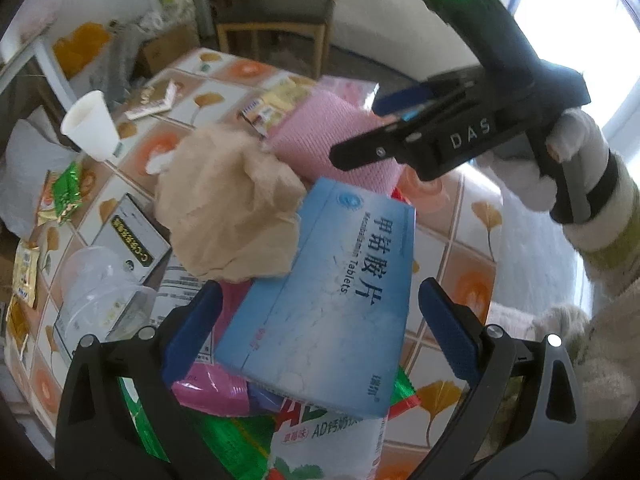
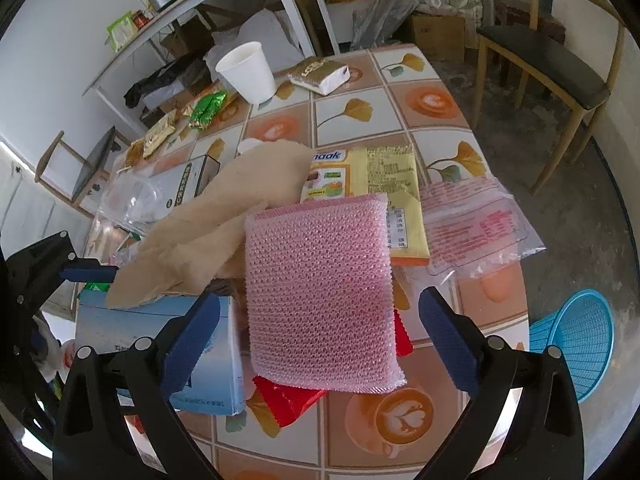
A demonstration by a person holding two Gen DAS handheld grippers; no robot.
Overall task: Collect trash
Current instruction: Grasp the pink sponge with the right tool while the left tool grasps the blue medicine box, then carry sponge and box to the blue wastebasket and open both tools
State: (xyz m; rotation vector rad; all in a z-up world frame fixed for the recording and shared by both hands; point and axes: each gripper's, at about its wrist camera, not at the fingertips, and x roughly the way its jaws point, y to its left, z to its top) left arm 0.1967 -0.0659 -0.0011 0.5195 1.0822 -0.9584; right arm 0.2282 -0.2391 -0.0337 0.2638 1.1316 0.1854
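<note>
Right wrist view: your right gripper [image 2: 320, 332] is spread open above the pink mesh pad [image 2: 320, 296] on the leaf-patterned tablecloth [image 2: 432, 96]; a blue basket [image 2: 576, 340] sits on the concrete floor. Your left gripper [image 1: 320, 328] gapes over the blue tablet box [image 1: 332, 300].

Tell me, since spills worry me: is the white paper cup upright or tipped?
Upright. The paper cup stands on its base on the table, its open mouth up. Whether it holds liquid cannot be told.
</note>
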